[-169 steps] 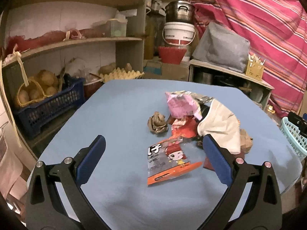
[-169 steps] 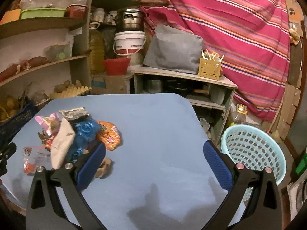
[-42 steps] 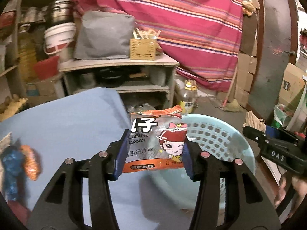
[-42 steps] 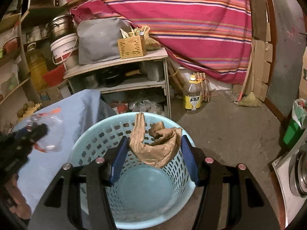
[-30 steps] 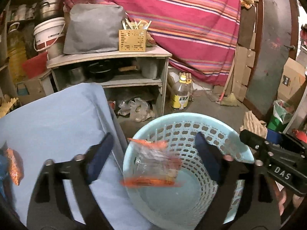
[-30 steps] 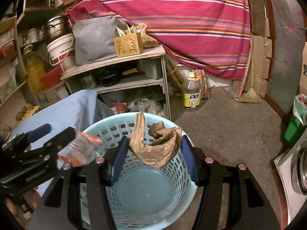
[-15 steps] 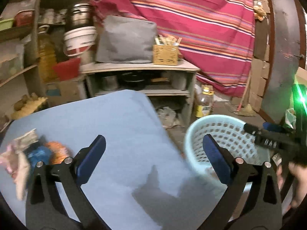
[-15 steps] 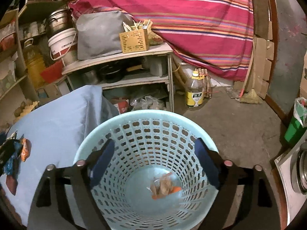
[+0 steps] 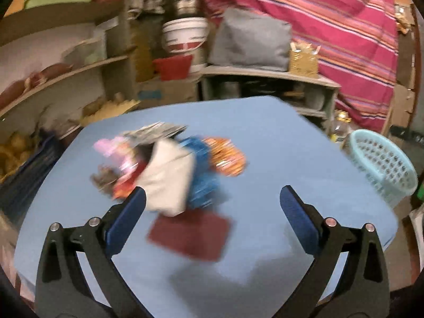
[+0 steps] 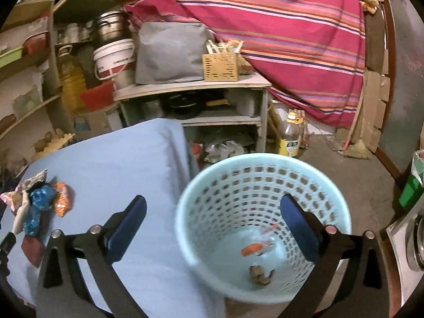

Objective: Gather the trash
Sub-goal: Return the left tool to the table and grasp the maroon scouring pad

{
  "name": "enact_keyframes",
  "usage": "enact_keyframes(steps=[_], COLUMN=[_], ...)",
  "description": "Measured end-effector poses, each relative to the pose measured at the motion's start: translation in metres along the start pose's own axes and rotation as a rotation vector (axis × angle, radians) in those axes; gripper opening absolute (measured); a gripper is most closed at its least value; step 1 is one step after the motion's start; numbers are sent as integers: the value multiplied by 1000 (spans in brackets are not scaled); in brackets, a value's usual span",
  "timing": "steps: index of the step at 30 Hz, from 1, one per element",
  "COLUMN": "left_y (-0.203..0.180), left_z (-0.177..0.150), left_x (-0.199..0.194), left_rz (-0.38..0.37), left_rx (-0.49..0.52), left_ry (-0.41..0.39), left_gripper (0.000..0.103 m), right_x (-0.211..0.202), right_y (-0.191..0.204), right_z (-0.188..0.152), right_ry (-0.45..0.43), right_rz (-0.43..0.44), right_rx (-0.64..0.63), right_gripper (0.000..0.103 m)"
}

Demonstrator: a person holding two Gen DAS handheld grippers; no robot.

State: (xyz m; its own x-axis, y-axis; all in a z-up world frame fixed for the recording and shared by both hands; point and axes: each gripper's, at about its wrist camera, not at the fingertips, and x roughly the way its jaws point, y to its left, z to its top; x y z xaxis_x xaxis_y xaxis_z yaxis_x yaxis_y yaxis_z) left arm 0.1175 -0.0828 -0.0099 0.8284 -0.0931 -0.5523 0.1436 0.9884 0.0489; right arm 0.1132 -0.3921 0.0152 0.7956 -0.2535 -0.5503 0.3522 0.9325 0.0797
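On the smooth blue tabletop [image 9: 278,143] lies blurred crinkled trash: a cream paper bag [image 9: 169,180], blue foil wrapper [image 9: 204,177], orange packet [image 9: 228,156] and flat maroon square [image 9: 189,234]. The left gripper [image 9: 212,206] hangs released. The right gripper [image 10: 213,217], spread empty, hovers over a perforated pale-blue plastic basket [image 10: 209,185] holding an orange-edged clear wrapper [image 10: 258,246] and brown paper wad [image 10: 261,273]. No writing is legible.

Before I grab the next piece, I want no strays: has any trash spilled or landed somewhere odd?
Nothing stands out. The remaining trash pile sits heaped together on the blue table, and a dark red packet lies flat just beside it. Two dropped pieces lie inside the basket; none shows on the floor around it.
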Motion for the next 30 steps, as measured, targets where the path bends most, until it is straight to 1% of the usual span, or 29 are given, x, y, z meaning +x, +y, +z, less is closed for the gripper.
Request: enact_keyframes(steps=[2,5,10,12,14,17,19,22,26,30], left_y=[17,38,54,56,54,51,51,47,36,27], left_z=[-8,-19,-41,-48,-52,-56,-55,-51,-47,-43], left_x=[1,5,9,13,20,29,38,45,53,64], left_rz=[16,12,-2,-25,-43,-50,-68,-96,-101,-80], left_rx=[-25,-63,-40,-32,-16,6,3,9,40,67], left_ry=[8,29,38,58,79,107,136,153,169,191], left_gripper=[98,98,98,98,98,98,98,98,98,98], right_x=[-5,-10,-12,-11,-9,-4,0,6,9,11], right_y=[20,42,68,76,83,90,92,94,95,96], right_z=[-7,-13,-27,-28,-29,-31,-29,-28,-29,-30], right_ry=[-2,-4,18,25,25,31,42,64,76,84], right_rz=[14,35,62,78,69,59,64,78,86,88], right_rx=[-13,-23,-41,-59,-85,-114,-115,-101,-98,-104], right_gripper=[99,99,99,99,99,99,99,99,99,99])
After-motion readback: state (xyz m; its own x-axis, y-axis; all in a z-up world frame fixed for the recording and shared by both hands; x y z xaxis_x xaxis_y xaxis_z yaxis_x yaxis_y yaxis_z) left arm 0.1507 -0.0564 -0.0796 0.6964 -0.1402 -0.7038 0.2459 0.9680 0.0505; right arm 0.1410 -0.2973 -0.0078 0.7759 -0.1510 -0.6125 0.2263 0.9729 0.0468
